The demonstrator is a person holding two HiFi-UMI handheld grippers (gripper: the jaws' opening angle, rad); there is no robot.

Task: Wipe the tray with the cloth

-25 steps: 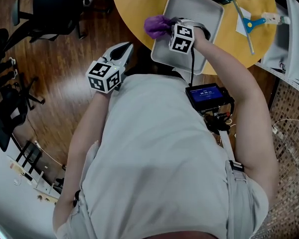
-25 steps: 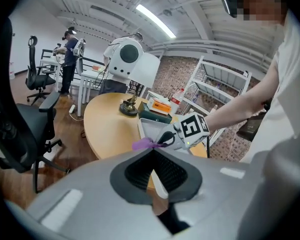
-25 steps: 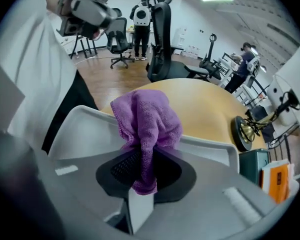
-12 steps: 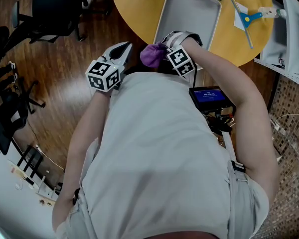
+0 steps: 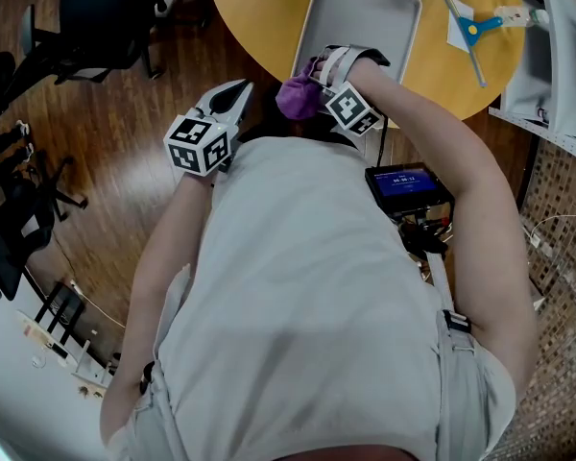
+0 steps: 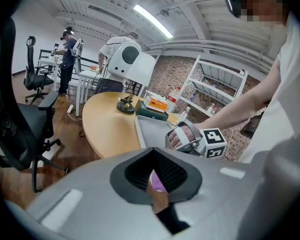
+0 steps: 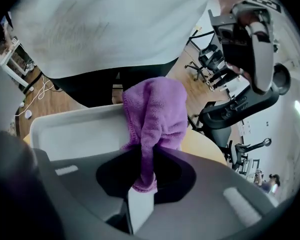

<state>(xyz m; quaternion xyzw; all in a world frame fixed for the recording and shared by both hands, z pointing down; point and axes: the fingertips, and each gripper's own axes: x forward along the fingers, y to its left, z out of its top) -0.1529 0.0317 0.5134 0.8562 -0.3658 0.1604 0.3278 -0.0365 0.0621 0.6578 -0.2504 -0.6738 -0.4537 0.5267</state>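
Purple cloth [image 5: 296, 97] clamped by right gripper [image 5: 315, 84], pulled to tray [image 5: 365, 17] edge; left gripper [image 5: 238, 92] closed.

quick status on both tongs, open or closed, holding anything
Left tongs: closed, holding nothing.
Right tongs: closed on the purple cloth.
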